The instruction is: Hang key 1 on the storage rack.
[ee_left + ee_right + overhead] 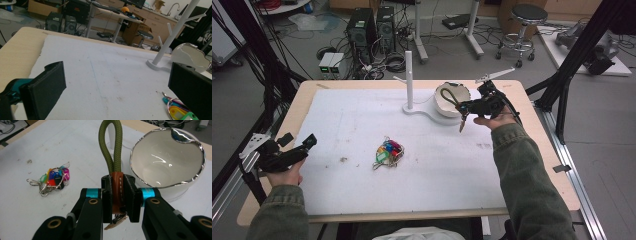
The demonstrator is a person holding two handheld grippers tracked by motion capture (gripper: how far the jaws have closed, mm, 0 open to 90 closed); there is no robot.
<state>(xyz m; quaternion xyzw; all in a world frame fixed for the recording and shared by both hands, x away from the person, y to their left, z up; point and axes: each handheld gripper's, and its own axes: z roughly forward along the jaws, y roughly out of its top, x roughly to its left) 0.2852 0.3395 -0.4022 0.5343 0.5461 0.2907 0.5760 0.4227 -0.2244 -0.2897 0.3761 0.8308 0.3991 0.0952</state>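
Observation:
My right gripper (117, 195) is shut on the brown leather sleeve of a keychain with an olive rope loop (110, 147); a key dangles below it. In the high view that gripper (468, 106) hovers beside the white bowl (443, 102), with the rope loop (451, 96) over the bowl's rim. A white branched stand (409, 80) rises left of the bowl. A bunch of coloured key tags (388, 151) lies mid-mat. My left gripper (307, 142) rests open at the mat's left edge, nothing between its jaws (115, 85); the tags (178, 111) lie near its right jaw.
A white mat (362, 120) covers the wooden table (552, 165). The bowl (167, 162) looks empty inside. Black frame posts flank the table. Computers, cables and a stool (524, 25) stand on the floor beyond the far edge.

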